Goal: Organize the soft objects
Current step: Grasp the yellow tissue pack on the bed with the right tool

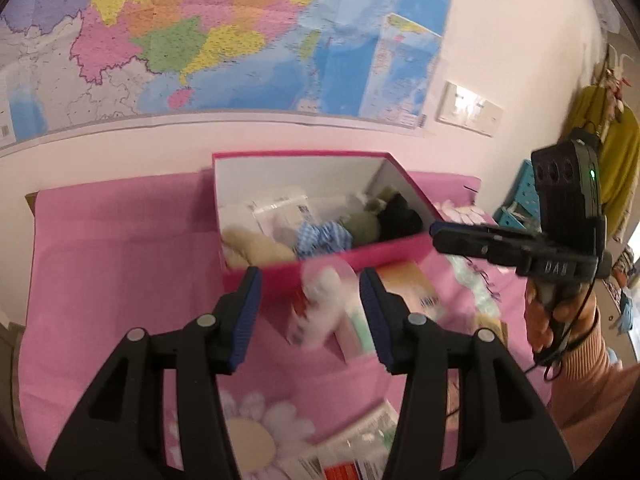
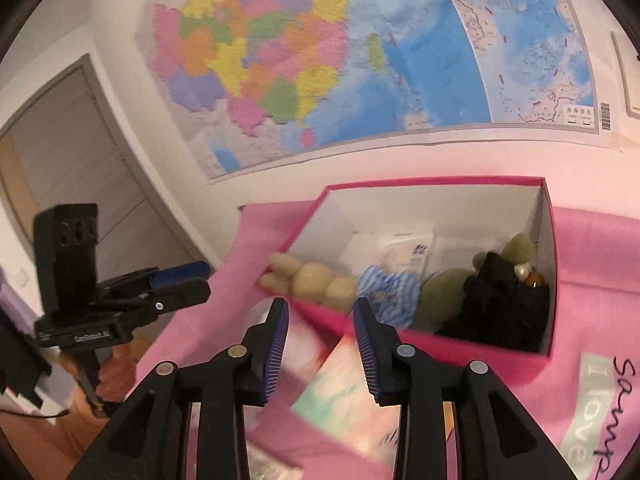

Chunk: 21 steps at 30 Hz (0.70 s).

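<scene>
Your left gripper (image 1: 310,300), jaws spread and empty, hovers over a white fluffy toy (image 1: 324,308) lying just before the pink box's (image 1: 280,276) near wall, the right gripper (image 2: 322,332) likewise spread beside it.

You find box (image 2: 548,240) open-topped, left half bare; toys (image 2: 492,300) crowd right end. Packets (image 1: 408,284) block table (image 1: 120,264) before near wall.
</scene>
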Available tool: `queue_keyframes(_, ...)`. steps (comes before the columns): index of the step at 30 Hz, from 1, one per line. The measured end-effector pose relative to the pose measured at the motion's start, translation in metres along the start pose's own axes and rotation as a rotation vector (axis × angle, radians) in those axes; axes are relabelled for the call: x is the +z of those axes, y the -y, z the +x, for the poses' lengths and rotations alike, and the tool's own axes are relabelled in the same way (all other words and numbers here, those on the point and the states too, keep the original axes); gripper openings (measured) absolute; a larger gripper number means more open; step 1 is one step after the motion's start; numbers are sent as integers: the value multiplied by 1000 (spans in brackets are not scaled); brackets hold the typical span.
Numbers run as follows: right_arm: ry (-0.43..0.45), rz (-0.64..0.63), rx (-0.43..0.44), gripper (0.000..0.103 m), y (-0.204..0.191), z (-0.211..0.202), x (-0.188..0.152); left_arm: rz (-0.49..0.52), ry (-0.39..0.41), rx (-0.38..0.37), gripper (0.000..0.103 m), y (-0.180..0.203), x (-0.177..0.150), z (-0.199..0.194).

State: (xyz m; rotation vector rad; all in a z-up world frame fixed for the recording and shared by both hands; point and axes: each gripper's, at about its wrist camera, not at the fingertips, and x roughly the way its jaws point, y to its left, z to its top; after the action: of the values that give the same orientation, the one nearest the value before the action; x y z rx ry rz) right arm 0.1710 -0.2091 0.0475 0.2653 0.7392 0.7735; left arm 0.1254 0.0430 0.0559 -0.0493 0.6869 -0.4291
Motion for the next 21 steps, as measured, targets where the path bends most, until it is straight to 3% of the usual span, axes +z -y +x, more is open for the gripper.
queue_keyframes(3, -2, -7, 18, 37, -5, -14, -11, 7, -18, -22, 54, 11, -17, -4)
queue_keyframes(7, -3, 3, 3, 38, -5, -35, -32, 2, -70, -110, 54, 27, -40, 4)
queue_keyframes(12, 0, 68, -98, 39, 11, -60, -63, 37, -159, -206, 54, 64, -61, 28)
queue_keyframes(21, -32, 241, -254, 39, 57, -97, -122, 145, -280, -289, 54, 122, -82, 67)
